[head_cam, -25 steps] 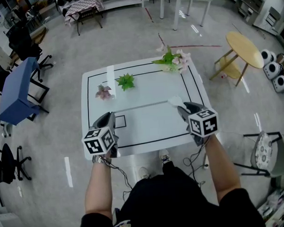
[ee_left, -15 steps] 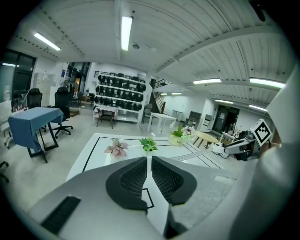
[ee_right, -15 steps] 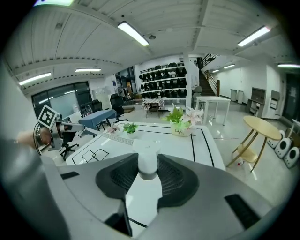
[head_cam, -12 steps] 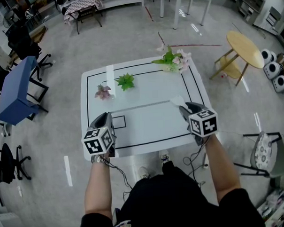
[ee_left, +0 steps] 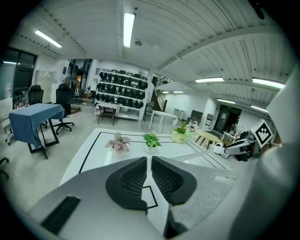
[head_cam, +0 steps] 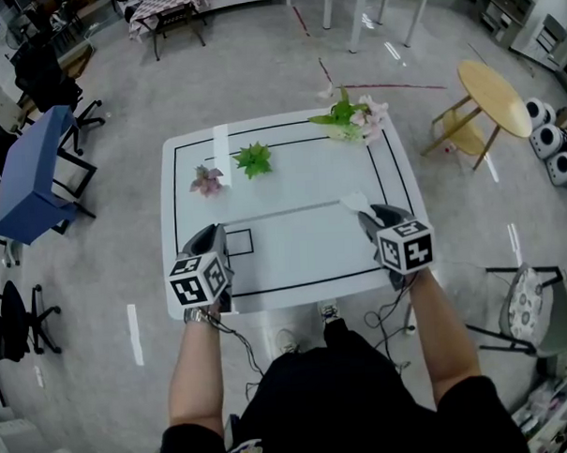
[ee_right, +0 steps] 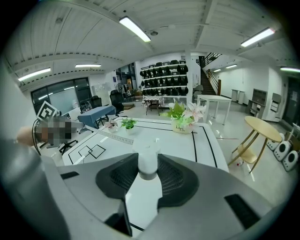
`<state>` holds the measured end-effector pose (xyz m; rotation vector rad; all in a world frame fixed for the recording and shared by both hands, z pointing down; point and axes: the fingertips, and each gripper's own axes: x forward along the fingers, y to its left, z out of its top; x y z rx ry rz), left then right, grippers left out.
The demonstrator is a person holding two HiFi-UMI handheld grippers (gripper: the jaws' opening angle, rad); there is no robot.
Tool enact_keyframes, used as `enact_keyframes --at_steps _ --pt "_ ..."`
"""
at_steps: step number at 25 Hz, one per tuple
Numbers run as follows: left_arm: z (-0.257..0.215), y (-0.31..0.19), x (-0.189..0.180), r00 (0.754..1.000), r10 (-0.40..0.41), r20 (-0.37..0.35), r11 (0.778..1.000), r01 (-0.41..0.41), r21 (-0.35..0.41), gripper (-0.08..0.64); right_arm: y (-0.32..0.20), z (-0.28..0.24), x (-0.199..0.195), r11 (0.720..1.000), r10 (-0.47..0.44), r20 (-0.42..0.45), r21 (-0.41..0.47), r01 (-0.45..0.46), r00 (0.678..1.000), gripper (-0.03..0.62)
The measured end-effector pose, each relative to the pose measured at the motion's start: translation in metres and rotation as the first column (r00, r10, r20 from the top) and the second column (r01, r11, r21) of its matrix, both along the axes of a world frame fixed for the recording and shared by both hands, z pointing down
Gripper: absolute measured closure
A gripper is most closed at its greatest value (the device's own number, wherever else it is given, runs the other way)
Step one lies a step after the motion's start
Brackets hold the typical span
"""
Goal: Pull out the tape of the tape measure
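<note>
A thin grey tape point(head_cam: 283, 212) lies stretched across the white table point(head_cam: 295, 267) between my two grippers. My right gripper point(head_cam: 369, 213) is shut on the white tape measure case point(ee_right: 147, 152), which stands up between its dark pads. From the case the tape point(ee_right: 115, 136) runs away to the left. My left gripper point(head_cam: 212, 235) sits at the tape's other end, its jaws point(ee_left: 147, 161) almost together. The tape point(ee_left: 192, 155) vanishes behind the left gripper's right pad, so the pinched tip is hidden.
On the table's far half stand a pink plant point(head_cam: 206, 181), a green plant point(head_cam: 253, 160) and a flower pot point(head_cam: 351, 119). Around the table are a blue desk point(head_cam: 33, 175), a round wooden table point(head_cam: 489, 97) and a chair point(head_cam: 536, 308).
The head view has shifted slightly. Both grippers and the stretched tape stay where they were.
</note>
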<state>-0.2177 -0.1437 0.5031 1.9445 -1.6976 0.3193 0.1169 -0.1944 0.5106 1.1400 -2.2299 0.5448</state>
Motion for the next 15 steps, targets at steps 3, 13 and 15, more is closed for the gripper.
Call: enact_keyframes --at_steps 3,13,15 --pt "0.006 -0.004 -0.002 1.0 -0.004 0.004 1.0 0.004 -0.008 0.526 -0.003 0.004 -0.003 1.0 -0.008 -0.004 0.006 0.008 1.0 0.466" --pt "0.034 -0.022 -0.013 1.0 -0.008 0.027 0.999 0.009 -0.052 0.526 -0.018 0.03 -0.014 1.0 -0.023 -0.031 -0.002 0.023 0.999 0.466" --pt "0.041 -0.025 -0.014 0.999 -0.009 0.03 0.998 0.011 -0.063 0.526 -0.021 0.039 -0.015 1.0 -0.026 -0.038 -0.009 0.026 0.999 0.466"
